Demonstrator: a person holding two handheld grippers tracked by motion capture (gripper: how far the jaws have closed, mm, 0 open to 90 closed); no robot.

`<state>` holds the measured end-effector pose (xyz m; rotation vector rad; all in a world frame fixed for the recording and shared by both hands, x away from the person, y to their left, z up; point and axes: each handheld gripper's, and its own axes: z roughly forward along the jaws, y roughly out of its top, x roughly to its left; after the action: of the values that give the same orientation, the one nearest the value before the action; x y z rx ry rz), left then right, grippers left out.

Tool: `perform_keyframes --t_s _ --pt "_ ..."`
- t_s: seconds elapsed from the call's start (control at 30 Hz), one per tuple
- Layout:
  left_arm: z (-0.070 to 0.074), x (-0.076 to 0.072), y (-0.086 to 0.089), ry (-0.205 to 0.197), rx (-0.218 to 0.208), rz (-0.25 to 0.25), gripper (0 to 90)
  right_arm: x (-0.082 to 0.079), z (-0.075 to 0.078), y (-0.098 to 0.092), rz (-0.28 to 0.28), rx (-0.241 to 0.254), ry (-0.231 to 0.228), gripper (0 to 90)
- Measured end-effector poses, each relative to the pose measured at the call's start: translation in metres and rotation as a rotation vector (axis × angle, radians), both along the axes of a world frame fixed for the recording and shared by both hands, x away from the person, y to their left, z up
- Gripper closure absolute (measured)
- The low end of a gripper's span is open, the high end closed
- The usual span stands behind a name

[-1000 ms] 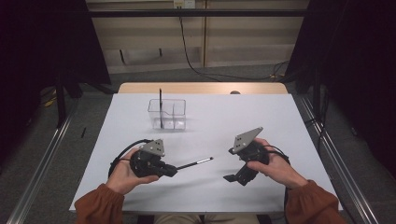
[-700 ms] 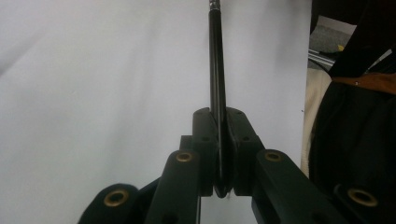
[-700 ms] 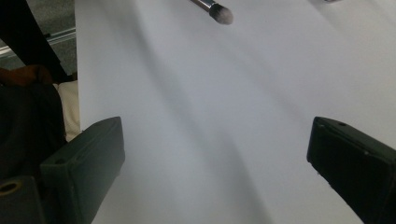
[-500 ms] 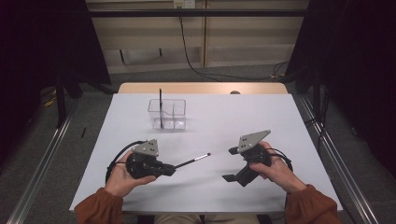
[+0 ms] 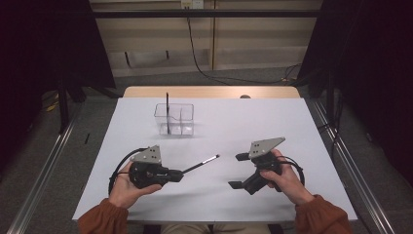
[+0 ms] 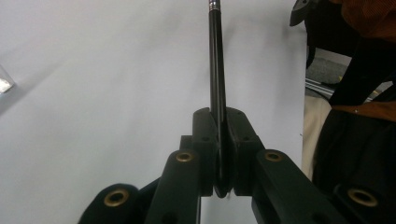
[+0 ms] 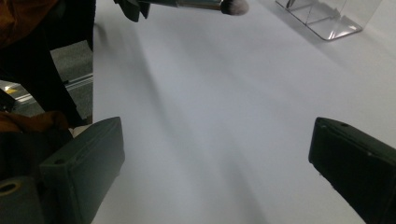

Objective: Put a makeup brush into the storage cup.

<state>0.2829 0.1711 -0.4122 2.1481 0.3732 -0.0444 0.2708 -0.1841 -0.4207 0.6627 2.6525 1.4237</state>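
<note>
Left tool (image 6: pixel 219 154) clamped on a slim black brush (image 5: pixel 199 165), right tool (image 5: pixel 238 170) gaping wide over smooth white tabletop (image 5: pixel 243 122).

The white table top (image 5: pixel 292 122) lies bare across its middle and right half, open to passage. One fixed obstacle stands near the far edge, left of centre: a clear plastic divided box (image 5: pixel 174 119) with a thin black stick (image 5: pixel 167 109) upright in it. Between the two grippers, a slim black-handled brush with a pale tip (image 5: pixel 200 164) juts from the closed left gripper (image 5: pixel 178 174) toward the centre, narrowing that gap. The right gripper (image 5: pixel 238 170), jaws wide apart, faces bare table.
</note>
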Motion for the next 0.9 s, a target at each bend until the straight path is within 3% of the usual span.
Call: perform_keyframes --t_s 0.13,0.3,0.5,0.67,0.9 --pt "0.0 0.001 0.001 -0.006 -0.02 0.009 83.9 -0.001 0.0 0.001 0.006 0.053 -0.01 3.2" --pt "0.003 0.0 0.004 -0.011 -0.052 0.008 83.9 -0.005 -0.004 0.005 -0.038 0.131 -0.052 3.6" --pt "0.004 0.0 0.005 -0.016 -0.087 0.012 83.9 -0.008 -0.005 0.007 -0.05 0.213 -0.071 1.3" --pt "0.004 0.0 0.002 -0.029 -0.111 0.011 83.8 -0.01 -0.002 0.007 -0.021 0.255 -0.07 1.9" --pt "0.002 -0.002 -0.002 -0.027 -0.163 0.02 83.9 -0.012 0.002 0.01 -0.022 0.268 -0.083 3.5"
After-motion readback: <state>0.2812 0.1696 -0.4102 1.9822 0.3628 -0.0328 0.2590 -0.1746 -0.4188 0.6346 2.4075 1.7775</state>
